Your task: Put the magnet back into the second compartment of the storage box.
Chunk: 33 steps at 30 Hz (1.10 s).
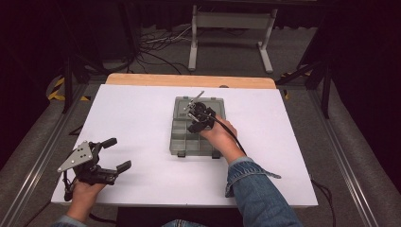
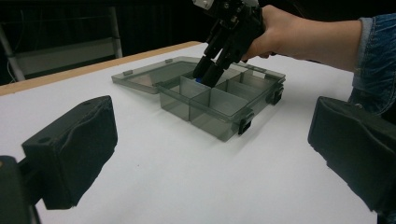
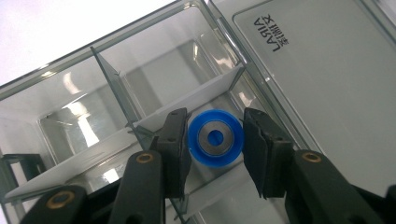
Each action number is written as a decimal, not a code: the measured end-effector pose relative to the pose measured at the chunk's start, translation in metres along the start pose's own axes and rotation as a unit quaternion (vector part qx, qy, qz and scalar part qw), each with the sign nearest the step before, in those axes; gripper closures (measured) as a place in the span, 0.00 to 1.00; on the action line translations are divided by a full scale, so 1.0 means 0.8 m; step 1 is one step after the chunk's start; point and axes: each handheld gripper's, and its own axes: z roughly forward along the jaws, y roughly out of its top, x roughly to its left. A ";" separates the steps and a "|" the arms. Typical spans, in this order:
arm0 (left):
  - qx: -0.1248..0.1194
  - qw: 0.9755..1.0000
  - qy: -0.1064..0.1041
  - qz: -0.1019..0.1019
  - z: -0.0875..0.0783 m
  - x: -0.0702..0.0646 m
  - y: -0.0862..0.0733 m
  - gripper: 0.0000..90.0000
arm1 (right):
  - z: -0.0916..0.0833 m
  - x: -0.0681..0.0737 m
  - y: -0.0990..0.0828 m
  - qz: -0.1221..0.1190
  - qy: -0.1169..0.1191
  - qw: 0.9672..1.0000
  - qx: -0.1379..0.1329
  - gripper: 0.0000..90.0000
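Right gripper [image 3: 215,140] dips into open compartment box [image 1: 182,137] mid-table, jaws flanking blue wheel [image 3: 215,136] in compartment by lid hinge; grip contact unclear. Left gripper [image 1: 116,153] released, near table's left front corner.

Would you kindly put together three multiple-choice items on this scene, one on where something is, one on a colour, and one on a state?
1. Where is the right gripper?
A. Over the organizer box
B. Resting on the wooden table edge
C. Beside the left gripper

2. What colour is the ring between the right gripper's jaws?
A. Red
B. Blue with a grey centre
C. Yellow

3. How is the organizer box lid?
A. Latched shut
B. Removed and lying on the floor
C. Open, lying flat behind the compartments

Answers: 1 A, the high view shows it reaching down into the box. 2 B, the right gripper view shows the colours plainly. 3 C, the left gripper view shows the lid folded back on the table.
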 end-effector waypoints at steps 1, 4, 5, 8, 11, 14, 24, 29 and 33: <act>-0.001 1.000 0.000 0.000 0.000 0.000 0.000 0.03 | 0.001 0.000 0.000 0.000 0.000 1.000 0.001 0.68; -0.002 1.000 0.000 -0.002 0.000 0.000 0.000 0.03 | 0.003 0.000 0.001 -0.001 0.000 1.000 0.004 0.68; -0.002 1.000 0.000 -0.002 0.000 0.000 0.000 0.03 | 0.004 0.000 0.001 -0.001 0.000 1.000 0.004 0.68; -0.002 1.000 0.001 0.000 0.000 0.000 0.000 0.03 | 0.004 0.001 0.001 -0.001 -0.001 1.000 0.004 0.65; -0.002 1.000 0.001 0.000 0.000 0.000 0.000 0.03 | 0.002 0.002 0.001 -0.004 -0.004 1.000 0.002 0.63; -0.002 1.000 0.000 0.000 0.000 0.000 0.000 0.03 | -0.003 0.001 0.001 -0.001 -0.005 1.000 -0.006 0.57; -0.003 1.000 0.000 -0.002 0.001 -0.001 0.000 0.03 | -0.032 0.002 -0.003 0.004 -0.005 0.999 -0.041 0.45; -0.002 1.000 -0.001 -0.002 0.001 -0.001 0.000 0.03 | -0.057 0.008 -0.008 -0.004 0.001 0.997 -0.075 0.34; -0.001 1.000 -0.001 0.003 0.001 0.000 0.001 0.03 | -0.079 0.015 -0.017 -0.011 0.000 0.994 -0.105 0.24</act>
